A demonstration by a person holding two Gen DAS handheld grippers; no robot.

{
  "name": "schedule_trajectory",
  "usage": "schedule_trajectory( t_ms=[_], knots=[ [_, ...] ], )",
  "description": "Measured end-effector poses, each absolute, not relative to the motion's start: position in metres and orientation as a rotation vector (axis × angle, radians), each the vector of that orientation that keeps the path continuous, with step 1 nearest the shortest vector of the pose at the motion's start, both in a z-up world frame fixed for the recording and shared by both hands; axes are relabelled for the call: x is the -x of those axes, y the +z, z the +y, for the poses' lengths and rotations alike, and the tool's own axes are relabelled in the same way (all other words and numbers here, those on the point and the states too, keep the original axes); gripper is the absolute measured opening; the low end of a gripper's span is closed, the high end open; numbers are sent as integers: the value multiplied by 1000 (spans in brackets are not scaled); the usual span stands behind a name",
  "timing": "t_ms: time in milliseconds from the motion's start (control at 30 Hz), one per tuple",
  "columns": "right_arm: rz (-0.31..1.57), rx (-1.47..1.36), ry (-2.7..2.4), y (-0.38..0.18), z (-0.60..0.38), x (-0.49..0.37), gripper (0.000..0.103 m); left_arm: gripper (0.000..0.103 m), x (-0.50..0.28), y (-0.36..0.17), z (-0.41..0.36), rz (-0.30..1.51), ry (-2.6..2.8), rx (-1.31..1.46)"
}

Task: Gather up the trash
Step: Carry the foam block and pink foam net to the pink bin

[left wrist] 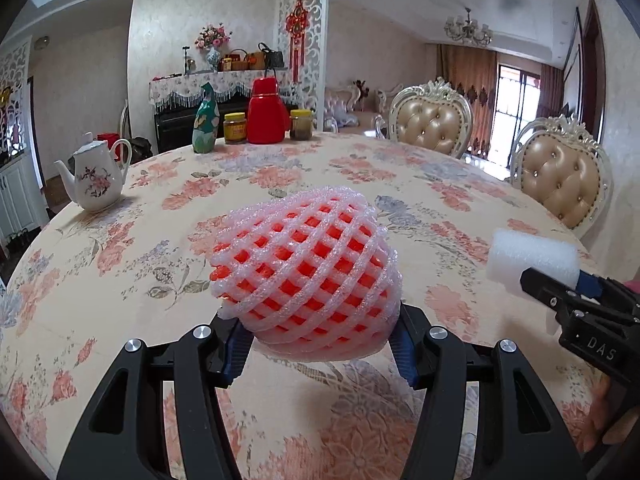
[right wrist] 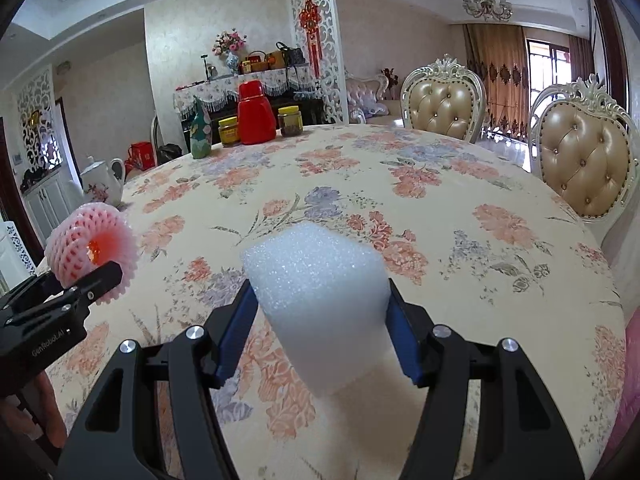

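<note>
- Left wrist view: left claw [left wrist: 320, 344] closed on the foam fruit net [left wrist: 306, 276], pink-white mesh over something orange-red inside; blue pads press its near end from both sides, and it is carried clear above the worktop [left wrist: 120, 280].
- Net's long axis: runs forward from the claw, tapering to a far tip; open end faces back toward the camera.
- Right wrist view: right claw [right wrist: 320, 340] closed on the white foam block [right wrist: 320, 304], pads against its two flanks; block stands out ahead of the claw, also lifted off the floral cloth.
- Relation for the coming move: both pieces of trash are already in hand, side by side, net to the left, block to the right. No bin or bag shows in either view, so which way the drop-off lies cannot be told; each arm would likely carry its own piece there.
- Writing: "DAS" on the right claw's body as seen from the left; "GenRobot.AI" on the left claw's body as seen from the right.
- Far worktop edge: white teapot [left wrist: 96, 176], red flask [left wrist: 266, 110], two yellow-lidded jars, a green bottle; jar labels too small to read.
- Beyond: two tufted chairs [left wrist: 432, 120].
</note>
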State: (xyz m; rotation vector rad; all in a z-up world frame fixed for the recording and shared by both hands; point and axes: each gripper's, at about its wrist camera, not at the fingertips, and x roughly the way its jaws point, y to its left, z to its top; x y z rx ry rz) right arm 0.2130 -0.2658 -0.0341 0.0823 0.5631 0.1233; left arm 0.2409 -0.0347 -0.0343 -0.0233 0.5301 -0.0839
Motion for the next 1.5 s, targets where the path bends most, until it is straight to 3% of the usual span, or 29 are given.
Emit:
schedule_trajectory(
  t_ms=[900,1500],
  knots=[
    [488,-68,14,-23,-337,-135,62,56,-190,-30,-122,464,-276,-74],
    [441,-99,-284,-23,-472,-34,62,56,-163,-28,-273,451,-633,-118]
  ],
)
